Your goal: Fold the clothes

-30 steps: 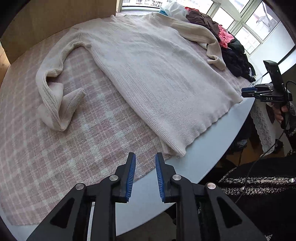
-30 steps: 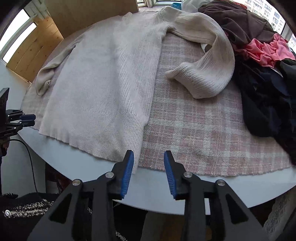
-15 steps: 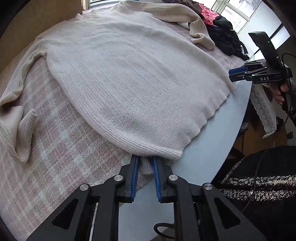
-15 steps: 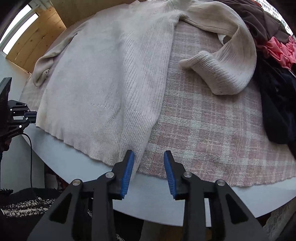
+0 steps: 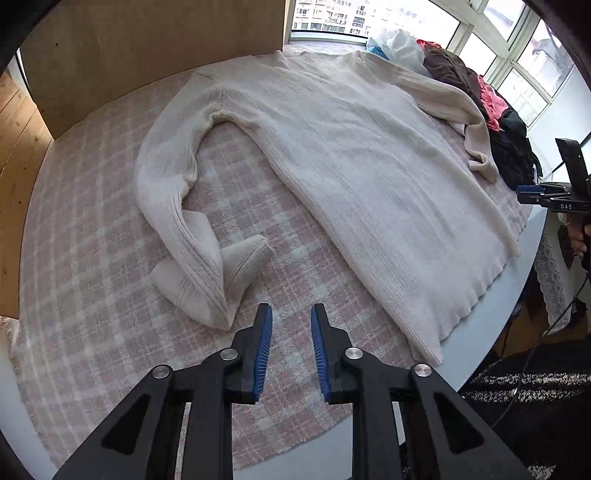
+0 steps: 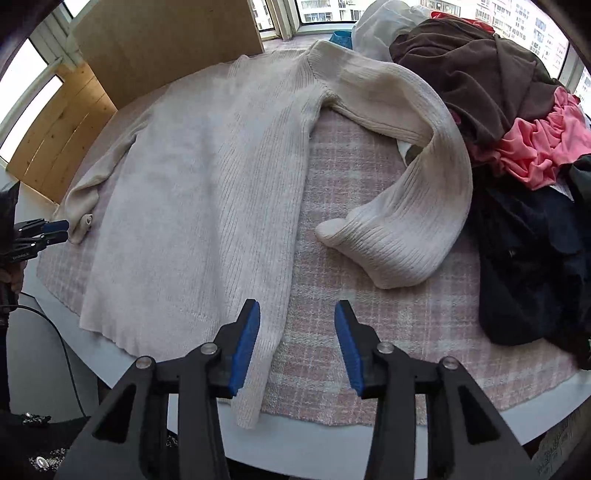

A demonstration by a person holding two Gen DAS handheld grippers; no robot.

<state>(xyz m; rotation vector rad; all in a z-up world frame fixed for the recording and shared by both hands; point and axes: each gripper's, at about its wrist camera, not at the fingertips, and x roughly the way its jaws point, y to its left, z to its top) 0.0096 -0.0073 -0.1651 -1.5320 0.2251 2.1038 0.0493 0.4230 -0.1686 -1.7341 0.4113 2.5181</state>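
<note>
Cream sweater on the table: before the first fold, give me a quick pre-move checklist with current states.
1. Cream sweater body lies flat: ok.
2. Left sleeve straightened: not ok, doubled back on itself.
3. Right sleeve straightened: not ok, curled toward the clothes pile.
4. Left gripper empty: ok, jaws opening, nothing between them.
5. Right gripper empty: ok, jaws opening over the hem corner, pads not pressing.
6. Hem fully on the table: cannot tell.

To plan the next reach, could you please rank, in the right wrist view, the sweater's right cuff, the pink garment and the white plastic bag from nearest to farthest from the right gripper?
From the right gripper:
1. Sweater's right cuff, just ahead, slightly right.
2. Pink garment, far right in the pile.
3. White plastic bag, at the table's far edge.
</note>
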